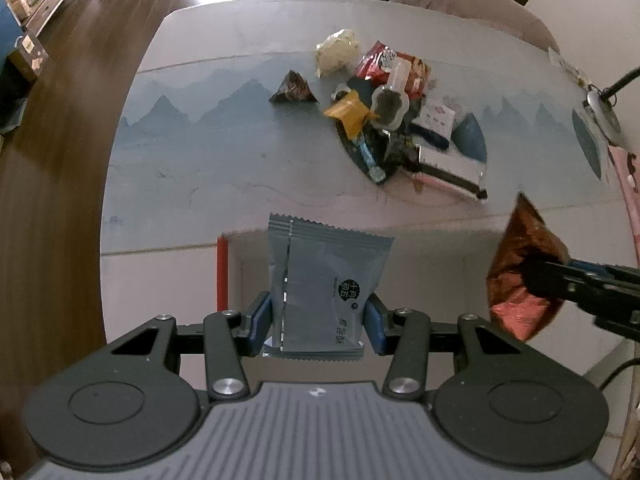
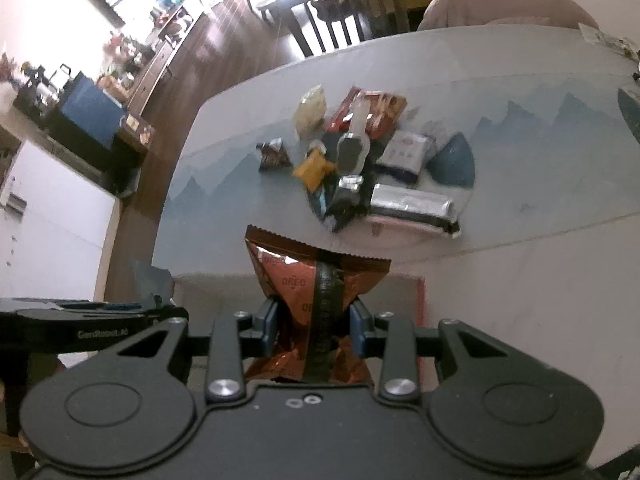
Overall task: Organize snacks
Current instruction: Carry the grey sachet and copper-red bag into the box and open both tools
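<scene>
My left gripper (image 1: 318, 322) is shut on a grey-blue snack packet (image 1: 324, 284) and holds it upright above a white box with a red edge (image 1: 222, 272). My right gripper (image 2: 313, 326) is shut on a copper Oreo packet (image 2: 304, 280), also over the box (image 2: 404, 300); it shows in the left wrist view (image 1: 524, 268) at the right. A pile of mixed snacks (image 1: 396, 120) lies further back on the table, also in the right wrist view (image 2: 360, 160). A dark triangular packet (image 1: 294, 89) sits apart to the pile's left.
The table (image 1: 200, 160) has a blue mountain-pattern cloth. A lamp base and cable (image 1: 604, 104) stand at the far right. A dark chair (image 2: 344, 8) and a padded chair (image 2: 500, 4) stand beyond the far edge. The floor drops off at left.
</scene>
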A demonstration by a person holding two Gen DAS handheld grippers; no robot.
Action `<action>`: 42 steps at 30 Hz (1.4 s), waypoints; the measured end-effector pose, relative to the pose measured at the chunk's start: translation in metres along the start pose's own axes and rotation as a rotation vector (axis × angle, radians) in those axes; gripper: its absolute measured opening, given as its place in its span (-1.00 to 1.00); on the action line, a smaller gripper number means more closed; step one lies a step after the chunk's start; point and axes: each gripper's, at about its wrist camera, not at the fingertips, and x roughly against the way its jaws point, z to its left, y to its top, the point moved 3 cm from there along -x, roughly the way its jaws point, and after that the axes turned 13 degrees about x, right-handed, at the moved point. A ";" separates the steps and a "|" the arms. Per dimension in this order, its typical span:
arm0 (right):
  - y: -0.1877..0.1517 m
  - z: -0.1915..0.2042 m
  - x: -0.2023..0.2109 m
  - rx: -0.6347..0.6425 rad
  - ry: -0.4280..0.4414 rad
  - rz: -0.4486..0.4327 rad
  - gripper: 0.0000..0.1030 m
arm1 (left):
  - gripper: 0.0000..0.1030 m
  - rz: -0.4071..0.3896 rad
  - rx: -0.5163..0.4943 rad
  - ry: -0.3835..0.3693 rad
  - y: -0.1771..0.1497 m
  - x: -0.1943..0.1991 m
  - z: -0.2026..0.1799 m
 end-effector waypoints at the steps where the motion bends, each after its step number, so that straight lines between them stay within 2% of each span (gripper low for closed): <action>1: -0.004 0.004 -0.002 0.010 -0.006 0.006 -0.33 | -0.09 0.003 -0.002 -0.003 -0.005 0.000 0.002; 10: -0.044 0.030 -0.029 0.058 -0.016 0.084 -0.33 | -0.09 0.038 -0.051 -0.005 -0.047 -0.020 0.006; 16: -0.067 0.041 -0.052 0.106 -0.069 0.128 -0.33 | -0.09 0.062 -0.064 0.007 -0.066 -0.043 0.005; 31: -0.109 0.044 -0.088 0.136 -0.141 0.238 -0.33 | -0.09 0.154 -0.102 0.054 -0.085 -0.096 0.004; 42: -0.114 0.046 -0.093 0.144 -0.153 0.251 -0.33 | -0.08 0.184 -0.096 0.040 -0.088 -0.108 0.003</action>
